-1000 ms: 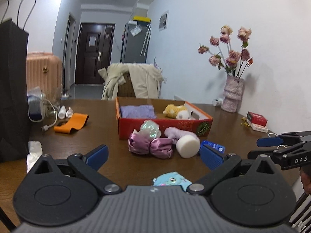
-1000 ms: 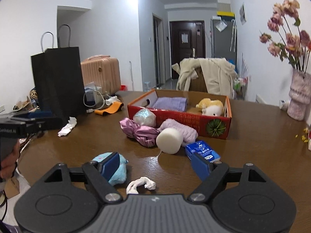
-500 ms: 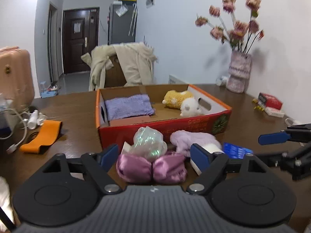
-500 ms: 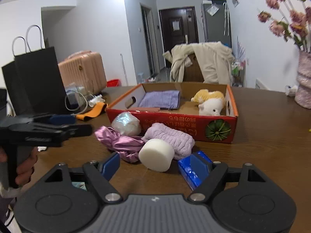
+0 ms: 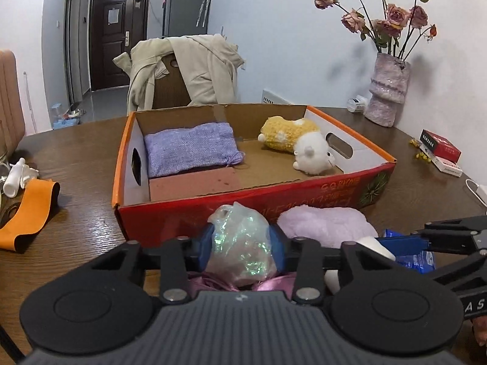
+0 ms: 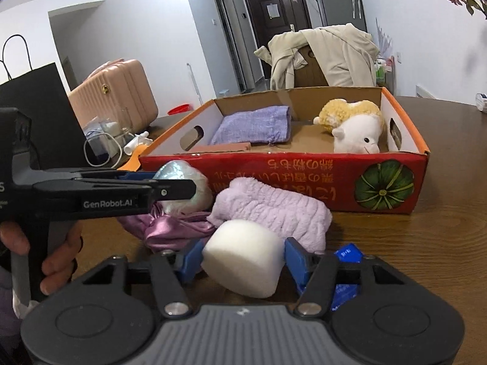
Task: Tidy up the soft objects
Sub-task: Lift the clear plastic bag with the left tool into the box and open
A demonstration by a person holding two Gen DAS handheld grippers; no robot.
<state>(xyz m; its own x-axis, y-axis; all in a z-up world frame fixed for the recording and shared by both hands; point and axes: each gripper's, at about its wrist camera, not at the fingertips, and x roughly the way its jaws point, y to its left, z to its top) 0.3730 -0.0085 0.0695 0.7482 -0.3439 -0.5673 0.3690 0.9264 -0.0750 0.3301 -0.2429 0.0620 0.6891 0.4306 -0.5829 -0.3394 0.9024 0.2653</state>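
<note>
Iridescent pouch [image 5: 242,251], lower centre: left hand-held gripper [image 5: 242,245] has just closed onto it. Right hand-held gripper [image 6: 242,261], jaws closing, clamps white foam cylinder [image 6: 243,263].

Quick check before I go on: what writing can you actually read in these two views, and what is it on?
"GenRobot.AI": on the left gripper, side of its finger.
"AS": partial letters on the right gripper, at the frame's edge.
Printed characters on the red box: upside down, not readable.
Red packet and blue packet: print too small.
</note>
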